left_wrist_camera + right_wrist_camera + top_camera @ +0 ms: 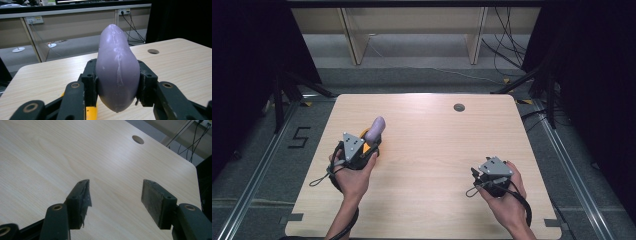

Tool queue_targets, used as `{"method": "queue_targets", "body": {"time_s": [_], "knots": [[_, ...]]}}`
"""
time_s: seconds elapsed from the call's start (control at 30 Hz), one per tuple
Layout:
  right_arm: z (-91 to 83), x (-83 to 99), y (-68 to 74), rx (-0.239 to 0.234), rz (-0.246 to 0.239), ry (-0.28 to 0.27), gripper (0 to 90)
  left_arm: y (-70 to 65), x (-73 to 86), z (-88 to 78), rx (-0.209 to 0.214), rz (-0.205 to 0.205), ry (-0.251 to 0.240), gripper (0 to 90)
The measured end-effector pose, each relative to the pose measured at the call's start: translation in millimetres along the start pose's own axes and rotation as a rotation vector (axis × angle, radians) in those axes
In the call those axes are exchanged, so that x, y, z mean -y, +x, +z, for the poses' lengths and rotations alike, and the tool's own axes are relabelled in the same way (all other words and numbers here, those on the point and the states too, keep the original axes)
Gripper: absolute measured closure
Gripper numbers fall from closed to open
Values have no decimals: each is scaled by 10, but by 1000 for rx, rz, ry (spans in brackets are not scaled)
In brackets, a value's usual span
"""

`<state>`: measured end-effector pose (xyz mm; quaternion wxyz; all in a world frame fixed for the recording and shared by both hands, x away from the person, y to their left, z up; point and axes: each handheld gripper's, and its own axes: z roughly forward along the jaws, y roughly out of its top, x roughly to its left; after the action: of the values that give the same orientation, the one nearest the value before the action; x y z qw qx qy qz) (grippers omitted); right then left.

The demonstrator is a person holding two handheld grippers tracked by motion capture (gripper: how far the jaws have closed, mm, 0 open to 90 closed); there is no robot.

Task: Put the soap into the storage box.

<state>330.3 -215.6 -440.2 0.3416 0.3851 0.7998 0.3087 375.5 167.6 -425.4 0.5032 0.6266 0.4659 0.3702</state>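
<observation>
- We are holding the eggplant (117,72) clamped in the left gripper (362,147), well left of the table's hole (459,107).
- The right gripper (115,202) is idling, jaws apart and empty.
- Next, we judge, a steady carry and gentle set-down.

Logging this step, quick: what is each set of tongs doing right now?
Left tongs: shut on the purple eggplant-shaped object.
Right tongs: open, nothing between the jaws, bare wooden table beneath.
</observation>
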Motion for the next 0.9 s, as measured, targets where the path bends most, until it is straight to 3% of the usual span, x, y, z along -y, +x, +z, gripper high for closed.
{"method": "queue_targets", "body": {"time_s": [0.6,0.9], "knots": [[-9,-2,-7,27,-11,-13,404,105,53,47,-66,-7,-17,587],[-12,-6,10,-2,6,2,403,155,66,68,-89,-1,-30,587]]}}
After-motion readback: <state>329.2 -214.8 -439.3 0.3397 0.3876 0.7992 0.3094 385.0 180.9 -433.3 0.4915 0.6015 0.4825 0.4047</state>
